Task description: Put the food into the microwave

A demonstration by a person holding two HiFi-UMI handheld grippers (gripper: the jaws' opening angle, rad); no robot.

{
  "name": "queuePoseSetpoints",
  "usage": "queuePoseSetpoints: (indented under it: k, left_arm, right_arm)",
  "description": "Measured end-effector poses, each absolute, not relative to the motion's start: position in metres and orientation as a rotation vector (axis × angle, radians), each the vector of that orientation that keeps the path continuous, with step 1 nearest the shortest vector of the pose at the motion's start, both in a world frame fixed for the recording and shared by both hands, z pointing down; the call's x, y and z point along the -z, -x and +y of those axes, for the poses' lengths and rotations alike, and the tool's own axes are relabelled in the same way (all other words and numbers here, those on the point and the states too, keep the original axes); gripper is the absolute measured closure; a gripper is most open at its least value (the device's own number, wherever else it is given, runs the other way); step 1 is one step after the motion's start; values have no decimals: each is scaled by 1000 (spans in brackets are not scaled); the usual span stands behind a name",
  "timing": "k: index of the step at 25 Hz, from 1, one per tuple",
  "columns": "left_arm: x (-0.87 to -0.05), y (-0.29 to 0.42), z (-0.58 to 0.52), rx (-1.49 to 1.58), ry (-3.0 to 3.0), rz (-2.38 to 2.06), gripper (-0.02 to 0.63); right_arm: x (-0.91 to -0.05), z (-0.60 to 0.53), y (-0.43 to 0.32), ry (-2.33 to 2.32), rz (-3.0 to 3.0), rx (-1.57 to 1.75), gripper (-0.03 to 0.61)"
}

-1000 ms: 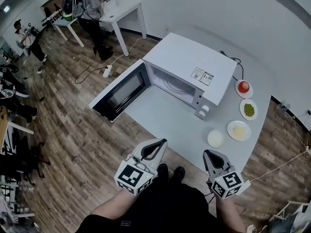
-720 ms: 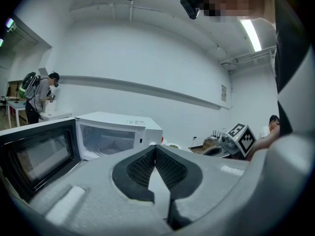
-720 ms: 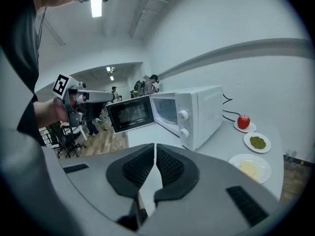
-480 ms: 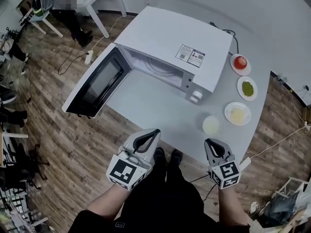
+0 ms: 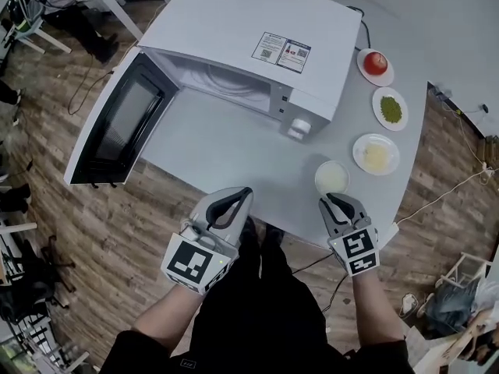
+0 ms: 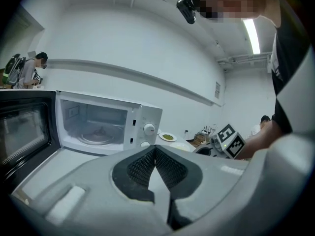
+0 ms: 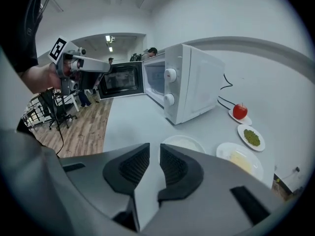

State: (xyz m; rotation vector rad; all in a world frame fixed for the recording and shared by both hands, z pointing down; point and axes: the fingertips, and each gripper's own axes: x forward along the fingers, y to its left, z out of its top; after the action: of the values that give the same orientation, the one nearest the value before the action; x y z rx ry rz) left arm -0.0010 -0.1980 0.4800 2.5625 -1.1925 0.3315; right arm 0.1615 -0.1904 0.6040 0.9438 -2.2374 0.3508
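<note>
The white microwave (image 5: 249, 29) stands on the grey table (image 5: 226, 154) with its door (image 5: 109, 123) swung open to the left and its cavity empty. Right of it lie a tomato on a plate (image 5: 375, 63), a plate of green food (image 5: 391, 109), a plate of yellow food (image 5: 376, 155) and a white bowl (image 5: 332, 178). My right gripper (image 5: 330, 201) hovers at the table's front edge just short of the bowl (image 7: 183, 144). Its jaws are opening, with nothing between them. My left gripper (image 5: 244, 193) is shut and empty, facing the microwave (image 6: 103, 124).
A black cable runs behind the microwave (image 7: 189, 82) toward the tomato (image 7: 239, 111). Wood floor surrounds the table. People stand at white desks far off at the upper left (image 5: 70, 6). The open door overhangs the table's left edge.
Both grippers have sunk toward the table's front edge. The camera has tilted, so the microwave and plates sit higher and larger in view. The right jaws now show a narrow gap.
</note>
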Motion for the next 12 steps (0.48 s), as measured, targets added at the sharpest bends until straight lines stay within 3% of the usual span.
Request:
queuePoseSetpoints:
  k: [12]
  left_arm:
    - [-499, -8, -201, -339, -2559, -1136, 606]
  right_arm:
    - [-652, -195, -168, -739, -1942, 41, 456]
